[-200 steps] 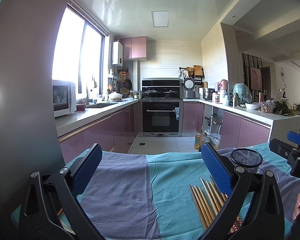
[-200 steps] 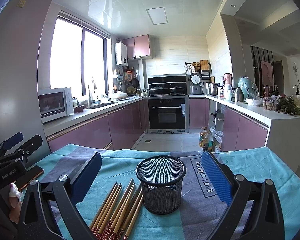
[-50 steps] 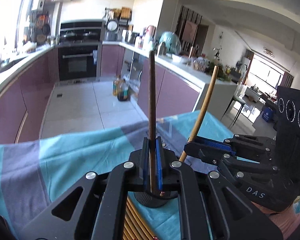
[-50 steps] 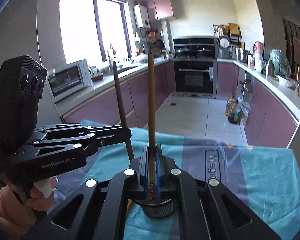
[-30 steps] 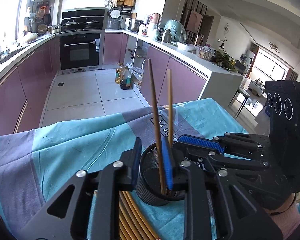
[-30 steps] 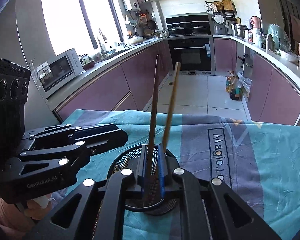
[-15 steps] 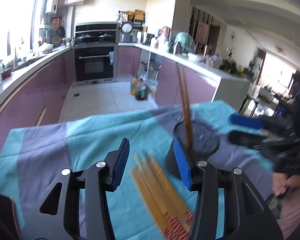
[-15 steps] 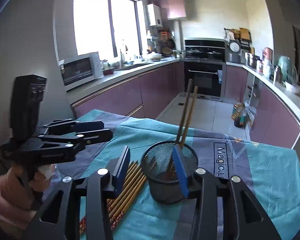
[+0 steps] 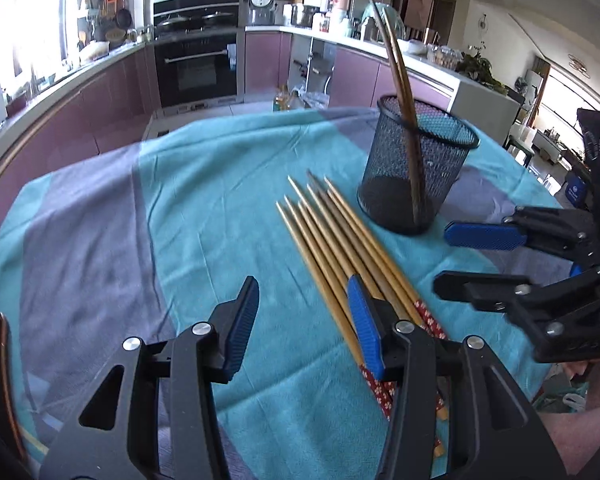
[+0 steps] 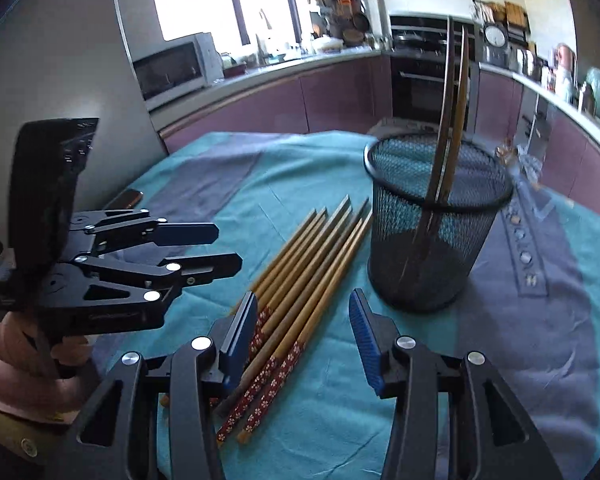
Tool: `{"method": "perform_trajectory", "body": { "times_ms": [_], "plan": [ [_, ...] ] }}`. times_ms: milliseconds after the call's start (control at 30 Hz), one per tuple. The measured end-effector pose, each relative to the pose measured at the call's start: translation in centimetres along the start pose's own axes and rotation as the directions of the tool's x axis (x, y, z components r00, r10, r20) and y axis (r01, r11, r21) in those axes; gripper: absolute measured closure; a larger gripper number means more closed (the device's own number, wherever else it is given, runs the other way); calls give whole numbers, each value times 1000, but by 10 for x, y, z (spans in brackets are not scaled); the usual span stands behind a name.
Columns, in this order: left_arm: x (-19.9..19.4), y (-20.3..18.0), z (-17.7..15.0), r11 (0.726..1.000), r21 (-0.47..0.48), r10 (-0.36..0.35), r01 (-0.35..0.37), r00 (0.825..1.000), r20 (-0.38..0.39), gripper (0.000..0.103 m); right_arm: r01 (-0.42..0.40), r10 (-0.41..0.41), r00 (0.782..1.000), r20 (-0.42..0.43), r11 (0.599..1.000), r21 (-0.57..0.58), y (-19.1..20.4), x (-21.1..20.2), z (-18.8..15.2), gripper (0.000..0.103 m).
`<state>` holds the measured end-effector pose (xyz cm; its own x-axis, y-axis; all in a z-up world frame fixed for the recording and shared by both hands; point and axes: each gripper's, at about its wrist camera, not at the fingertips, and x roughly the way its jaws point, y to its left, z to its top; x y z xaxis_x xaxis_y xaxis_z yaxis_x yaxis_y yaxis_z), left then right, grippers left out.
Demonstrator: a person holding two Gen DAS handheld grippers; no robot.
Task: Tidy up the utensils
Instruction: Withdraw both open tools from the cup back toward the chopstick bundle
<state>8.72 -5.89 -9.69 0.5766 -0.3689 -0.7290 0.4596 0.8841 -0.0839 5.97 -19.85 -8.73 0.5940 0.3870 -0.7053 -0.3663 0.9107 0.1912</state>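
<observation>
L gripper [image 9: 302, 322]: jaws just opened, apart, empty; lowered toward worktop [image 9: 180, 208], over left edge of loose chopsticks [image 9: 340, 248].
Loose chopsticks: bundle flat on cloth, just beside mesh cup [image 9: 416, 172].
Mesh cup: 2 chopsticks [image 9: 396, 68] now inside, leaning on rim; both dropped in.
R gripper [image 10: 302, 332]: jaws just opened, apart, empty, above bundle's patterned ends.
Judgement: 1st pair done; next pick pending.

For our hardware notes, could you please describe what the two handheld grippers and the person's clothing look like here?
Both the left gripper and the right gripper are black linkage frames with silver pivot bolts and two fingers faced with ribbed blue pads. Seen from across, each carries a tall black block at the rear, the right one's with round lenses. A pink sleeve shows at the left wrist.
</observation>
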Motion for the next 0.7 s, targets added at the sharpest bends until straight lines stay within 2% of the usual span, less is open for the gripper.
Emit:
{"method": "perform_trajectory", "body": {
  "times_ms": [200, 700],
  "plan": [
    [10, -3, -9, 1000, 2, -11, 11, 1000, -29, 57, 35, -33, 999, -35, 998, 45, -3, 13, -9, 64],
    [28, -12, -13, 1000, -5, -8, 8, 998, -68, 58, 76, -73, 996, -58, 996, 51, -2, 27, -13, 66]
  ]
}}
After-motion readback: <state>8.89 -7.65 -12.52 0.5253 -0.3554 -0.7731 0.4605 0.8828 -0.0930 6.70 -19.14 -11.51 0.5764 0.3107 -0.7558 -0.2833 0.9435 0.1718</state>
